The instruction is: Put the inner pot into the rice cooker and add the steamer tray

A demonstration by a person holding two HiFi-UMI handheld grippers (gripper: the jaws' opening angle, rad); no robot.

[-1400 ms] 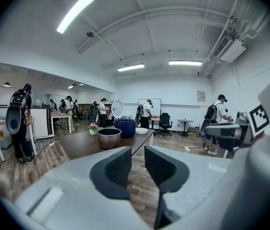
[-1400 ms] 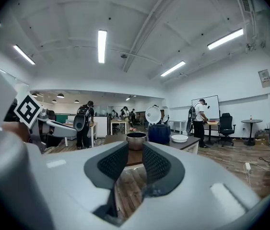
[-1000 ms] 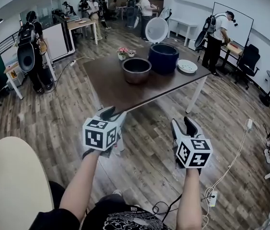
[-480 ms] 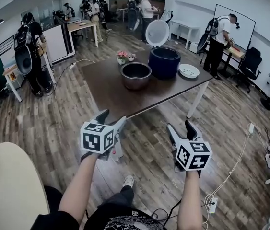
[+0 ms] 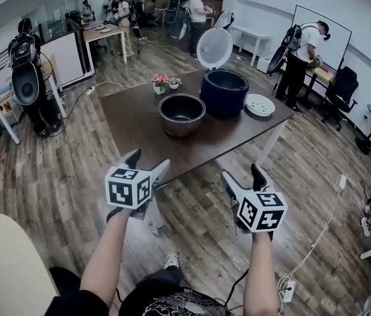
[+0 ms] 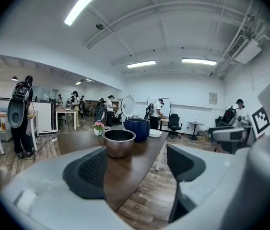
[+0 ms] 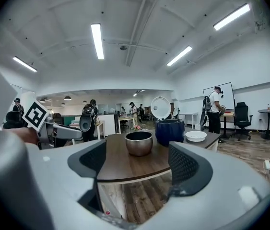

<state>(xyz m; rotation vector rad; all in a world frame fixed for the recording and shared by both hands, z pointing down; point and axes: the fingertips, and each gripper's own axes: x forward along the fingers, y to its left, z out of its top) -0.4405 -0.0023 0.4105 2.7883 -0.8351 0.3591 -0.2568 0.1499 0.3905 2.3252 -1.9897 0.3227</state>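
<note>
A steel inner pot (image 5: pixel 182 114) stands on the brown table (image 5: pixel 132 127), left of the dark blue rice cooker (image 5: pixel 225 92), whose white lid (image 5: pixel 214 48) is raised. The white steamer tray (image 5: pixel 259 105) lies to the right of the cooker. My left gripper (image 5: pixel 147 165) and right gripper (image 5: pixel 243 175) hover in front of the table's near edge, short of the pot. Both have just been opening, and nothing is between their jaws. The left gripper view shows the pot (image 6: pixel 119 142) beyond the left gripper (image 6: pixel 137 169). In the right gripper view, the right gripper (image 7: pixel 137 164) frames the pot (image 7: pixel 139 143), cooker (image 7: pixel 169 131) and tray (image 7: pixel 195 136).
A small flower pot (image 5: pixel 162 83) sits at the table's far left corner. People stand at desks behind the table and to the right. A pale round table (image 5: pixel 7 268) is at the lower left. A cable and power strip (image 5: pixel 287 285) lie on the wooden floor to the right.
Both grippers have moved forward towards the table, and their jaws have spread wider. The table and pot now appear closer.
</note>
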